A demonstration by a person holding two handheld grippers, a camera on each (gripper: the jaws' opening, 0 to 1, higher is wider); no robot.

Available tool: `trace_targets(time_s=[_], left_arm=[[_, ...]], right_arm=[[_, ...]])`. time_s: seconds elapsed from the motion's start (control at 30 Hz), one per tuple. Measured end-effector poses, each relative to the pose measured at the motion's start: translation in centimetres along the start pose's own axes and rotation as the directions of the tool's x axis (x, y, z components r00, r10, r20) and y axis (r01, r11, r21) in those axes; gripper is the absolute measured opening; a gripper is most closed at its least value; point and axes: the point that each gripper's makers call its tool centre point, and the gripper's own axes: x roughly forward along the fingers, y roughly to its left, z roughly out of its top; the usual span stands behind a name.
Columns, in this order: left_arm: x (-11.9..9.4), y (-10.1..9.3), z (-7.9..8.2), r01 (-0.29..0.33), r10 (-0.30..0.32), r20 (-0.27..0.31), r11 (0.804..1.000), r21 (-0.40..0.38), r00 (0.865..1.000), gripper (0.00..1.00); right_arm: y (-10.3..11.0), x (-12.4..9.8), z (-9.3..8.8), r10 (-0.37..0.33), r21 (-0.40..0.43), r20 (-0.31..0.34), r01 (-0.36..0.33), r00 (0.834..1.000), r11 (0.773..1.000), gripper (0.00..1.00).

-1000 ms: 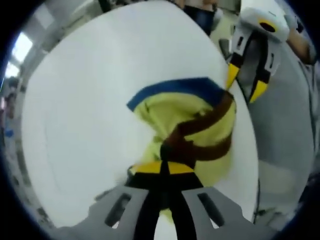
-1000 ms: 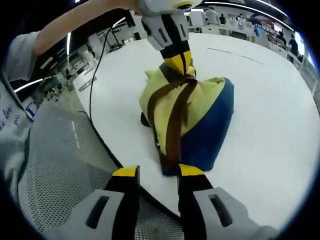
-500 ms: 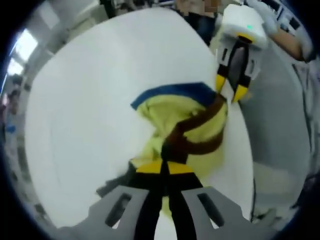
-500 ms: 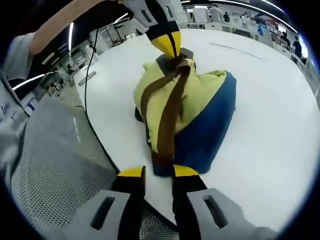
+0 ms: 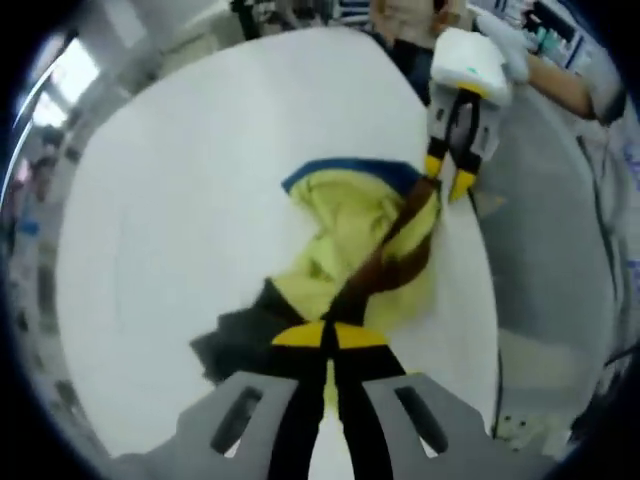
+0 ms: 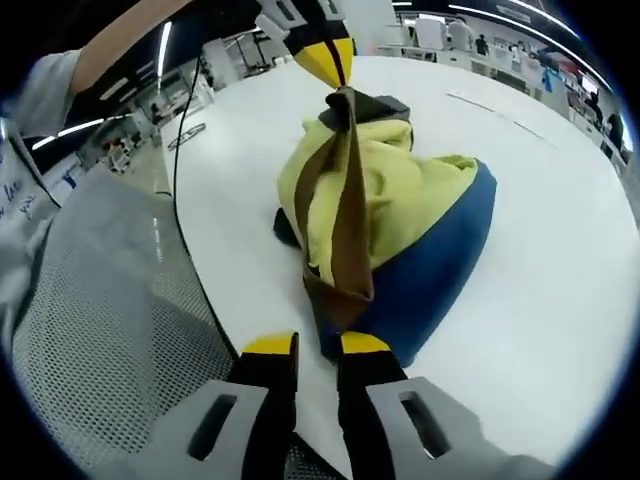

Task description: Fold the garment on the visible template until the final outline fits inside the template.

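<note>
- Garment (image 5: 352, 235) (image 6: 385, 215): yellow body, blue panel, brown band, dark part; lies bunched in a heap on the white counter (image 5: 190, 180) (image 6: 540, 200), near the counter edge closest to the person.
- Left claw (image 5: 330, 337): yellow-tipped jaws pressed together, pinching the garment at its brown band (image 5: 385, 265) / dark end; cloth is raised off the counter there.
- In the right gripper view the left claw (image 6: 330, 62) comes in from the top, tips together on the top of the brown band (image 6: 345, 215), which hangs down taut from it.
- Right claw (image 6: 318, 347): jaws narrow, small gap between them; tips just at the low near end of the garment where the brown band meets the blue panel (image 6: 435, 270). Looks like touching the cloth, but whether it actually grips is hard to tell from this angle.
- In the left gripper view the right claw (image 5: 448, 172) sits at the far end of the garment, tips at the brown band beside the blue edge (image 5: 345, 172), close to the counter edge.
- Dark fabric (image 5: 240, 335) spreads on the counter left of the left claw's jaws.
- Grey mesh surface (image 6: 110, 300) just beside the counter edge, below left in the right gripper view.
- Black cable (image 6: 185, 170) runs along the counter edge.
- Person's forearm (image 6: 120, 45) and sleeve (image 6: 45, 90) at upper left of the right gripper view.
</note>
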Motion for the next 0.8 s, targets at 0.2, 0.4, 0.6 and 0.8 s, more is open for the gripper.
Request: trace_targets(time_s=[0.2, 0.4, 0.6, 0.8], left_arm=[[-0.6, 0.0, -1.8, -0.027, 0.027, 0.002, 0.999, -0.045, 1.000, 0.00], [-1.4, -0.6, -2.9, -0.069, 0.078, 0.069, 0.990, -0.119, 0.995, 0.00], [-1.6, -1.3, -4.5, -0.095, 0.119, 0.113, 0.975, -0.203, 0.986, 0.00], [-2.4, -2.0, -5.3, -0.094, 0.127, 0.128, 0.966, -0.239, 0.984, 0.00]], right_arm=[[-1.3, -0.1, 0.9, -0.027, -0.034, 0.001, 0.027, 1.000, 0.999, 0.15], [-3.1, -1.2, 2.5, -0.116, -0.114, 0.032, 0.119, 0.993, 0.986, 0.07], [-3.6, -1.8, 4.0, -0.129, -0.105, 0.055, 0.135, 0.990, 0.985, 0.01], [-4.2, -2.8, 6.2, -0.148, -0.127, 0.065, 0.155, 0.987, 0.980, 0.01]])
